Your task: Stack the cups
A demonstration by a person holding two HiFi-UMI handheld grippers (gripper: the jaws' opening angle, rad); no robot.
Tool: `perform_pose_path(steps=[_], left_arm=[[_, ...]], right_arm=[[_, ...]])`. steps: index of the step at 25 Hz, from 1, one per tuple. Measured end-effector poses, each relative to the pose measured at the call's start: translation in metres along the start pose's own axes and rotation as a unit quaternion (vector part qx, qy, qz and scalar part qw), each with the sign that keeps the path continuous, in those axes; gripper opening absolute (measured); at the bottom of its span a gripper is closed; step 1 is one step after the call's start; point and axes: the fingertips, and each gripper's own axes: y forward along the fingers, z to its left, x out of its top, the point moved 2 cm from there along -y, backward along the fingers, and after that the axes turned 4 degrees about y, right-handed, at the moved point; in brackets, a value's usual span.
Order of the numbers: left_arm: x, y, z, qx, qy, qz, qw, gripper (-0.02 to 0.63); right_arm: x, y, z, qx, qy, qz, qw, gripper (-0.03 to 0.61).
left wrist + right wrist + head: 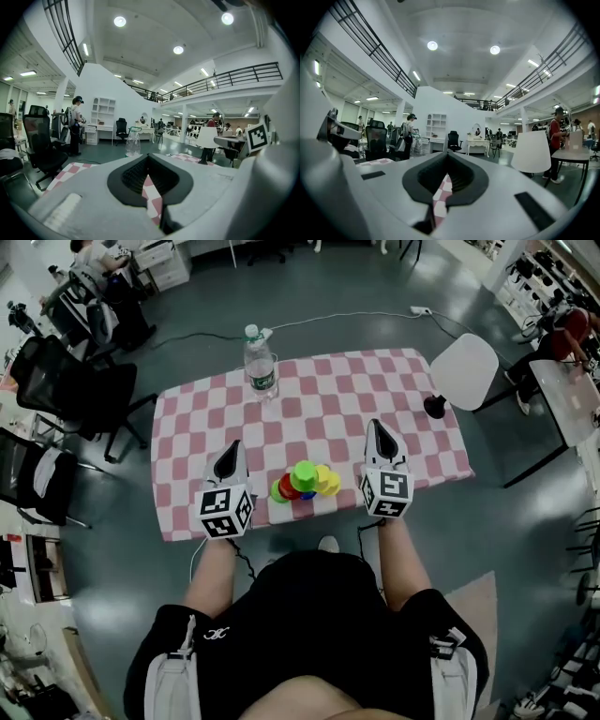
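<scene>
Item: cups, a tight cluster of coloured pieces at the middle of the tabletop's near edge; green cup on top, yellow cup touching it on the right, red cup and a second green rim on the left, blue cup showing low at the front; how they nest cannot be told from above.

Tabletop: covered in pink-and-white check cloth.

Left tool: near the near edge, just left of the cups and apart from them, pointing toward the far edge; jaws closed tip to tip, nothing held, only check cloth showing through the slot below the tips.

Right tool: just right of the cups and apart from them, also pointing toward the far edge; jaws closed together, nothing held.

Other things on the tabletop: water bottle, clear with a green label, upright at the far edge left of centre, well apart from the cups; nothing stands between either tool and the cups.

Around the tabletop: white chair just off the far right corner; black office chairs off the left edge; white cable on the floor beyond the far edge; a person in red at another table well off to the right.
</scene>
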Motion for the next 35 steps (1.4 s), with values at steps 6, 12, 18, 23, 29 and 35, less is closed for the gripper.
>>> perform_pose_path(steps=[6,12,18,23,29,35], left_arm=[[-0.001,-0.005,0.008,0.026,0.002,-0.002,0.9997,0.015],[-0.003,-0.014,0.01,0.043,0.002,-0.003,0.9991,0.015],[-0.007,-0.014,0.002,0.043,0.003,0.0,0.9991,0.015],[-0.008,-0.011,-0.001,0.041,0.002,0.0,0.9992,0.015],[-0.005,-0.009,-0.003,0.046,0.004,-0.003,0.9989,0.015],[0.002,-0.013,0.005,0.052,0.011,-0.001,0.9986,0.015]], right_arm=[[-0.023,0.01,-0.005,0.015,-0.005,0.016,1.0,0.002],[-0.027,0.01,-0.003,0.034,0.038,0.014,0.999,0.002],[-0.026,0.009,0.0,0.05,0.049,0.006,0.998,0.002],[-0.027,0.004,0.0,0.055,0.048,0.007,0.997,0.002],[-0.022,0.005,-0.003,0.058,0.047,0.002,0.997,0.002],[-0.017,0.002,0.0,0.067,0.053,0.004,0.996,0.002]])
